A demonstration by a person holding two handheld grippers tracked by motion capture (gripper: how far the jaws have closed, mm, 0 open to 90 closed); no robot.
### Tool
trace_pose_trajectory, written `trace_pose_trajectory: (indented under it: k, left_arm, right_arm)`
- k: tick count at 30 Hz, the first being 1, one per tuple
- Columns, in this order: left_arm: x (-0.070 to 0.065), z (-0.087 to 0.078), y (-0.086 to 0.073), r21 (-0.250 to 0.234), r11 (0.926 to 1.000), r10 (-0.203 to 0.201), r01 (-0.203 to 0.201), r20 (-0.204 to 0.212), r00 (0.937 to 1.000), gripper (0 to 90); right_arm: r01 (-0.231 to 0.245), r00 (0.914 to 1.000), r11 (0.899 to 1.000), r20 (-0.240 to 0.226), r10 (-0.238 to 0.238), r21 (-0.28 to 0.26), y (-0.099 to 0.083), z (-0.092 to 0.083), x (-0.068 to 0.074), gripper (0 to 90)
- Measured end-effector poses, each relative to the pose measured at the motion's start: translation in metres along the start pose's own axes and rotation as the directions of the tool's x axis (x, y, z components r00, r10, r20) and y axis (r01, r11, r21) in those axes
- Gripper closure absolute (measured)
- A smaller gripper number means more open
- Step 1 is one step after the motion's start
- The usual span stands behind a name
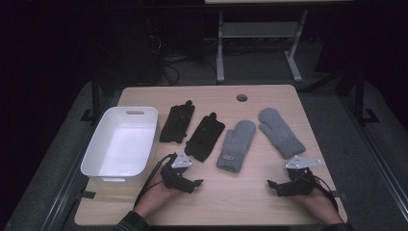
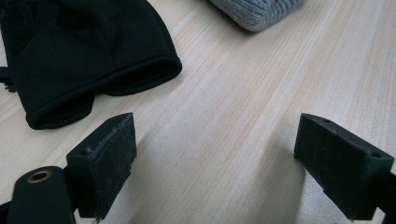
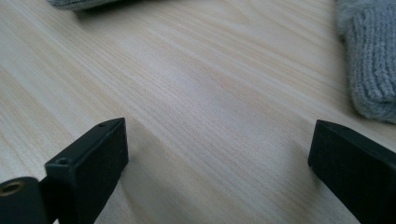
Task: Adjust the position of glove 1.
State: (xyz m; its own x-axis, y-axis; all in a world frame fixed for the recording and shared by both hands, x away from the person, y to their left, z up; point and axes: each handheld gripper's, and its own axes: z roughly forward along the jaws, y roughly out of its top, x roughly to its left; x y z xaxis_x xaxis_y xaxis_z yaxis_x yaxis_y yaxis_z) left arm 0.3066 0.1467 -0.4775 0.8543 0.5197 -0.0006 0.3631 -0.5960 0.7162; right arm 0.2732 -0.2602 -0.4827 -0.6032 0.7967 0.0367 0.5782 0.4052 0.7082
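left gripper (image 1: 195, 183): jaws apart, nothing held | right gripper (image 1: 272, 185): jaws apart, nothing held | black glove (image 1: 205, 136) lies just ahead of left gripper, cuff nearest | risk: only thin cuff edge may be pinched, so glove could slip out | counted: two black gloves, two grey mittens (image 1: 237, 145), one white bin (image 1: 122, 143) on tabletop (image 1: 240, 197)

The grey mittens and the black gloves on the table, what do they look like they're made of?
Grey mittens: seemingly knitted wool or acrylic, with a fuzzy matte surface and a ribbed cuff in the right gripper view. Black gloves: smooth, fine-knit stretch fabric, perhaps fleece or synthetic, matte, with a stitched cuff hem in the left gripper view.
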Motion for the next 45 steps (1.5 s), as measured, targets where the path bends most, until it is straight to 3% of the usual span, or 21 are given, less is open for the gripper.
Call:
trace_pose_trajectory:
  k: [10, 12, 16, 18, 23, 24, 26, 28, 29, 33, 41, 45]
  left_arm:
    - [0.000, 0.000, 0.000, -0.001, 1.0000, -0.001, 0.001, 0.000, 1.0000, 12.1]
    - [0.000, 0.000, 0.000, -0.001, 1.0000, 0.000, 0.000, 0.000, 1.0000, 12.2]
    - [0.000, 0.000, 0.000, 0.000, 1.0000, 0.002, -0.002, -0.001, 1.0000, 12.2]
    - [0.000, 0.000, 0.000, -0.001, 1.0000, -0.001, 0.001, -0.002, 1.0000, 12.2]
    - [-0.001, 0.000, -0.001, -0.002, 1.0000, -0.003, 0.003, -0.002, 1.0000, 12.2]
    - [-0.001, 0.000, -0.001, -0.002, 1.0000, -0.003, 0.003, -0.002, 1.0000, 12.2]
    - [-0.001, 0.000, -0.001, -0.004, 1.0000, -0.006, 0.006, -0.001, 1.0000, 12.2]
    - [-0.001, 0.000, -0.001, -0.006, 1.0000, -0.008, 0.008, -0.001, 1.0000, 12.2]
    - [-0.001, 0.000, -0.001, -0.007, 0.9999, -0.010, 0.010, -0.001, 1.0000, 12.2]
    - [-0.001, 0.000, 0.000, -0.007, 1.0000, -0.005, 0.005, -0.003, 1.0000, 12.2]
    - [-0.001, 0.000, -0.001, -0.008, 0.9999, -0.007, 0.007, -0.001, 1.0000, 12.2]
    - [-0.001, 0.000, -0.001, -0.008, 0.9999, -0.007, 0.007, -0.001, 1.0000, 12.2]
  right_arm:
    - [0.013, 0.9998, 1.000, -0.014, -0.013, 0.006, 0.000, 0.000, -0.001, 3.1]
    - [0.020, 0.9997, 1.000, -0.017, -0.019, 0.013, 0.001, -0.002, -0.001, 7.6]
    - [0.027, 0.9988, 0.999, -0.040, -0.026, 0.034, 0.003, -0.008, -0.001, 18.3]
    - [0.046, 0.9975, 0.999, -0.055, -0.045, 0.024, 0.007, -0.011, -0.001, 27.0]
    - [0.035, 0.9971, 0.999, -0.068, -0.034, 0.009, 0.012, -0.017, -0.002, 46.2]
    - [0.035, 0.9971, 0.999, -0.068, -0.034, 0.009, 0.012, -0.017, -0.002, 46.2]
    - [0.037, 0.9964, 0.999, -0.076, -0.037, -0.004, 0.018, -0.022, -0.006, 62.8]
    - [0.039, 0.9965, 0.999, -0.074, -0.040, -0.008, 0.020, -0.023, -0.008, 67.4]
    - [0.028, 0.9970, 1.000, -0.073, -0.029, -0.003, 0.024, -0.024, -0.012, 77.4]
    - [0.021, 0.9977, 1.000, -0.064, -0.022, -0.020, 0.032, -0.024, -0.020, 90.0]
    - [0.016, 0.9990, 0.998, -0.040, -0.018, -0.054, 0.046, -0.027, -0.029, 90.0]
    - [0.003, 0.9999, 0.998, -0.016, -0.004, -0.068, 0.055, -0.026, -0.041, 90.0]
